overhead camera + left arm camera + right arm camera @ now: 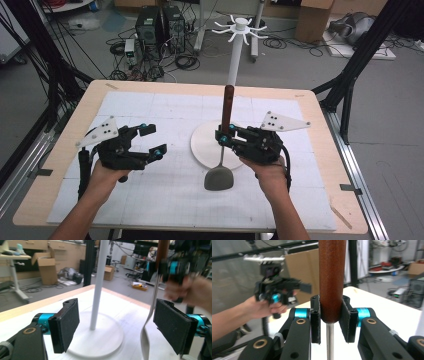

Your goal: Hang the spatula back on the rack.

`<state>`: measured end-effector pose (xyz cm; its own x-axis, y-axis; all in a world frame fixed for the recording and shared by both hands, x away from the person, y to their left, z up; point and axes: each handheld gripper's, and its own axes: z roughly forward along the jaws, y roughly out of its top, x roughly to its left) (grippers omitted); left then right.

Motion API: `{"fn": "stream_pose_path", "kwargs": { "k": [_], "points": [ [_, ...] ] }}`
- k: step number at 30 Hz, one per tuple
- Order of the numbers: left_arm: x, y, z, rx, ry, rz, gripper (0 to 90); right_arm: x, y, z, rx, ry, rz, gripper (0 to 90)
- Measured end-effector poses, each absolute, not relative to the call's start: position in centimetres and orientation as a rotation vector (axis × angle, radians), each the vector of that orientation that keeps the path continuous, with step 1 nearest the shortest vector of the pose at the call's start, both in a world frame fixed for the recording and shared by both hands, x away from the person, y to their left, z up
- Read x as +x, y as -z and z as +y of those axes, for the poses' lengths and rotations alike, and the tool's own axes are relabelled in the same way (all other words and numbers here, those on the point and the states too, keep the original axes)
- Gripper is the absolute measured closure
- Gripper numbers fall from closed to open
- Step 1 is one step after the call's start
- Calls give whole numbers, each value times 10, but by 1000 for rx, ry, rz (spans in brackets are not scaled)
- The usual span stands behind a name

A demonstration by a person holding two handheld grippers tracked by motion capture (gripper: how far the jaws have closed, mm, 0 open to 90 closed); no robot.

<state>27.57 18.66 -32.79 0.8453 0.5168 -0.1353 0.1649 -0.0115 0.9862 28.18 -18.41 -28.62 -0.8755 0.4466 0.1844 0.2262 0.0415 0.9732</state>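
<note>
Already the right tongs [223, 138] clench the spatula [223, 150] upright by its wooden handle, at six o'clock of the hook stand [234, 50], while the left tongs [152, 141] gape released; hanging remains.

A wooden desk [60, 165] carries a white gridded mat [165, 195]; the white rack's round base [202, 145] stands near the mat's middle.

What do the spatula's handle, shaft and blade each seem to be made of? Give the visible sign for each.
Handle: probably wood, reddish-brown with a smooth satin sheen and faint grain.
Shaft: metal by its look, thin, silvery and reflective.
Blade: matte grey, perhaps silicone or nylon; the look leaves it open.
</note>
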Motion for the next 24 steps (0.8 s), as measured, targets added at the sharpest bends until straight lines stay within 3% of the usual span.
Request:
{"fn": "stream_pose_path", "kwargs": {
  "k": [5, 24],
  "points": [
    [272, 344, 196, 1611, -346, 569, 207, 285, 274, -183, 726, -1902, 2113, 735],
    [268, 378, 217, 1594, -296, 639, 216, 298, 240, -177, 803, -1823, 2003, 736]
  ]
}}
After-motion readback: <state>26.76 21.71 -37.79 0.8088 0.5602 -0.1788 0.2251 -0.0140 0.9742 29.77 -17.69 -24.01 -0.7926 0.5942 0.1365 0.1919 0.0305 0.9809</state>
